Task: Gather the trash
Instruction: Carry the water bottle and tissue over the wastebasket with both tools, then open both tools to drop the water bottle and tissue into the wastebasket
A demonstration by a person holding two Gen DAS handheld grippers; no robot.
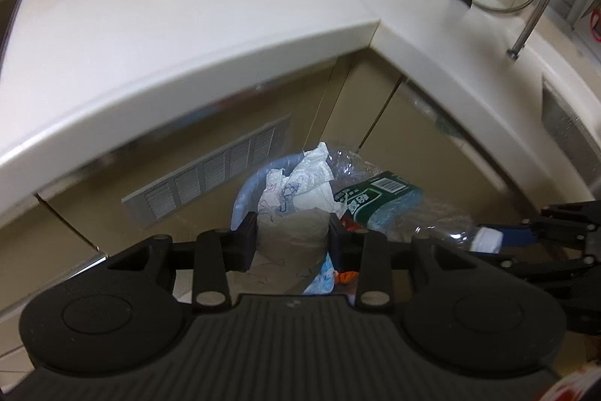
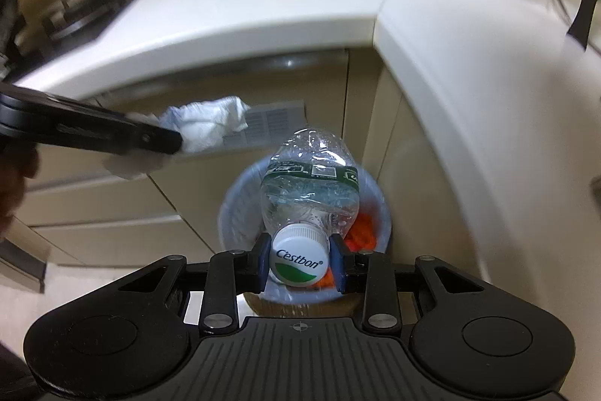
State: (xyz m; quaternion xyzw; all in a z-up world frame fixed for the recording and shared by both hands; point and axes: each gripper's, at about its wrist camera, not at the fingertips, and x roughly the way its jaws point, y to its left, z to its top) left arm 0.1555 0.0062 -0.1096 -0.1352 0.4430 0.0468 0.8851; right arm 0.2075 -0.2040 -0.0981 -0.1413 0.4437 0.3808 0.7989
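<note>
Your right gripper (image 2: 299, 264) clamps the crushed bottle (image 2: 310, 183) by its cap above the bin (image 2: 229, 209); at ten o'clock, your left gripper (image 1: 293, 235) pinches crumpled paper (image 1: 296, 190).

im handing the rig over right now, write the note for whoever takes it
Left tongs: shut on crumpled paper, held above the bin.
Right tongs: shut on the plastic bottle at its white cap, bottle body pointing away over the bin.
Trash bin: on the floor in the cabinet corner, orange scraps already inside.
Done: both pieces picked up and brought over the bin.
Left: let go of the paper and the bottle into it.
</note>
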